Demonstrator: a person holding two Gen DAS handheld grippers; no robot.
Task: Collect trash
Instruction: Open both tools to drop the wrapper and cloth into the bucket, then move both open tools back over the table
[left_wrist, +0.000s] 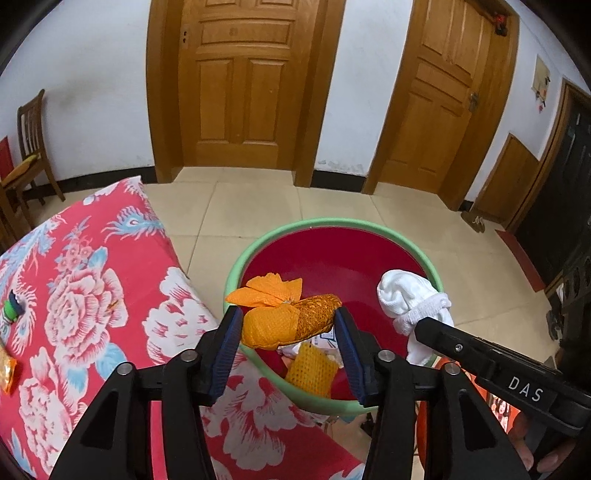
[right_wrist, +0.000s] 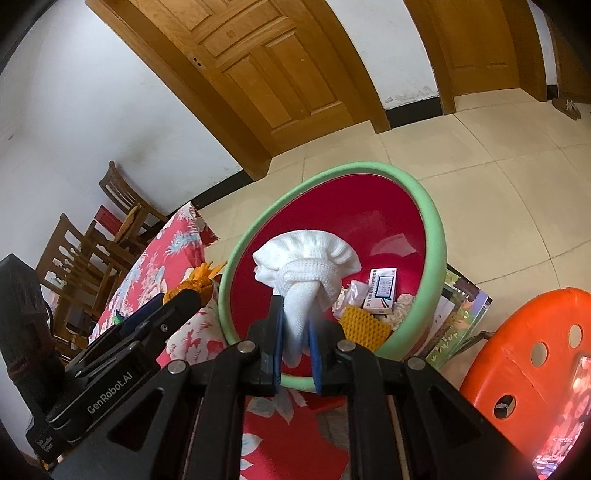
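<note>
A red basin with a green rim (left_wrist: 266, 240) (right_wrist: 432, 218) stands beside the floral table and holds trash: an orange mesh piece (left_wrist: 312, 365) (right_wrist: 364, 325), a small printed box (right_wrist: 382, 291) and crumpled paper. My left gripper (left_wrist: 288, 321) is shut on an orange foam-net wrapper (left_wrist: 280, 314) over the basin's near rim. My right gripper (right_wrist: 297, 314) is shut on a white sock-like cloth (right_wrist: 306, 258) (left_wrist: 410, 295), held over the basin.
The table has a red floral cloth (left_wrist: 85, 295) (right_wrist: 166, 258) with a small green item (left_wrist: 13, 306) and an orange wrapper (left_wrist: 7, 373). An orange stool (right_wrist: 532, 354) and a picture book (right_wrist: 461, 317) lie right. Wooden chairs (right_wrist: 92, 251) stand left.
</note>
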